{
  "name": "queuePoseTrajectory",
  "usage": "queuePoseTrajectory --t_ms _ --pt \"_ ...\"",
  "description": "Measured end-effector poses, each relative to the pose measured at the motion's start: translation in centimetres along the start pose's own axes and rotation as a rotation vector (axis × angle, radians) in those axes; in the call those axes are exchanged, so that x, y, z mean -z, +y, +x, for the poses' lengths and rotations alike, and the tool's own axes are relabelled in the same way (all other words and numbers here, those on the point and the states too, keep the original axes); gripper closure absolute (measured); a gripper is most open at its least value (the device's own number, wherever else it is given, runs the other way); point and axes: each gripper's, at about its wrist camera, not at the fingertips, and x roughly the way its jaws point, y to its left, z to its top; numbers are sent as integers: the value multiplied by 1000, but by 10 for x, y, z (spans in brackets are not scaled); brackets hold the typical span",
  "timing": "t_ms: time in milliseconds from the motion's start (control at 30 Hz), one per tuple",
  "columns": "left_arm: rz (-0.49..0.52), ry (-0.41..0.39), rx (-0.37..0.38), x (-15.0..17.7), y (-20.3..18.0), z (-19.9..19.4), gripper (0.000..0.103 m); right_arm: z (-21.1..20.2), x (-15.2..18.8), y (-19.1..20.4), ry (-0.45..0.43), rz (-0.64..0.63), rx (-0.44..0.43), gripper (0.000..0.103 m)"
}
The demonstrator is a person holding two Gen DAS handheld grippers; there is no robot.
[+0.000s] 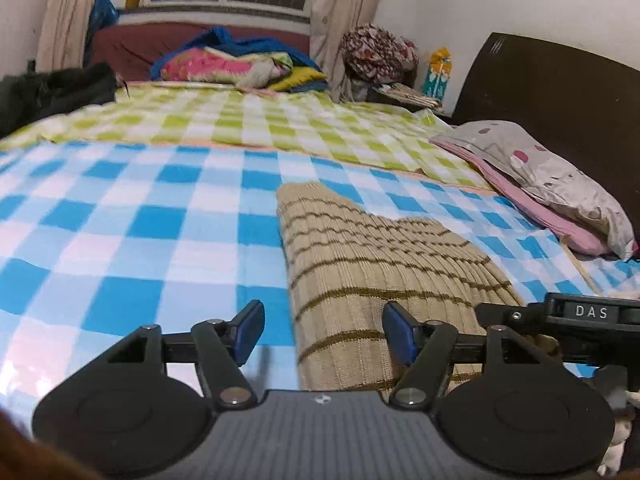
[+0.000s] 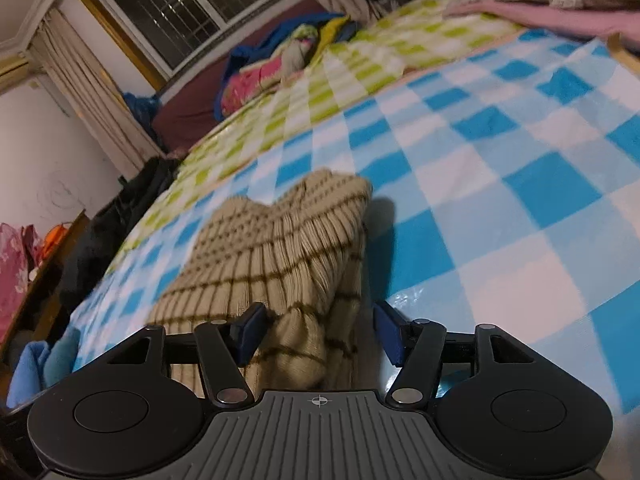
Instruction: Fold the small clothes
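Observation:
A beige ribbed knit garment with thin brown stripes (image 1: 360,256) lies folded on the blue-and-white checked sheet (image 1: 120,232). My left gripper (image 1: 324,334) is open, its jaws straddling the garment's near left edge. The right gripper's black body (image 1: 580,316) shows at the right. In the right wrist view the same garment (image 2: 272,248) lies ahead, bunched near the jaws. My right gripper (image 2: 318,336) is open, with the garment's near right corner between its blue pads (image 2: 250,334), which stand apart from the cloth.
A green checked sheet (image 1: 260,124) covers the far half of the bed. Pillows (image 1: 560,176) lie by the dark headboard (image 1: 560,92) at right. A pile of bright bedding (image 1: 240,64) sits under the window. Dark clothing (image 1: 48,92) lies at far left.

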Motion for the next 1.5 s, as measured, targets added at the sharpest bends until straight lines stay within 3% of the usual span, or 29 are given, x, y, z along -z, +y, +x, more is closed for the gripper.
queuePoseTrajectory --t_ms 400,467,567,900,967,1133,1267,1433,1500 --pt "-132 46 129 4 15 12 35 7 4 -2 25 43 -85 46" --pt "-91 55 136 7 9 7 41 7 5 -3 37 62 -100 57" --pt "-11 66 114 12 0 0 44 5 7 -6 54 98 -123 64" --pt "28 159 134 55 2 -60 45 -27 42 10 183 54 -156 65" --pt "45 172 138 62 0 -70 47 -37 51 12 178 14 -119 60" --pt "132 74 74 55 -7 -94 47 -71 49 27 56 -76 8 58" --pt "151 -22 38 34 -10 -99 47 -91 44 39 -78 -91 42 60" --pt "183 -97 -25 10 -25 -65 47 -61 30 60 -109 -156 34 77" --pt "202 -93 -53 6 -29 -46 47 -41 27 60 -99 -170 54 80"
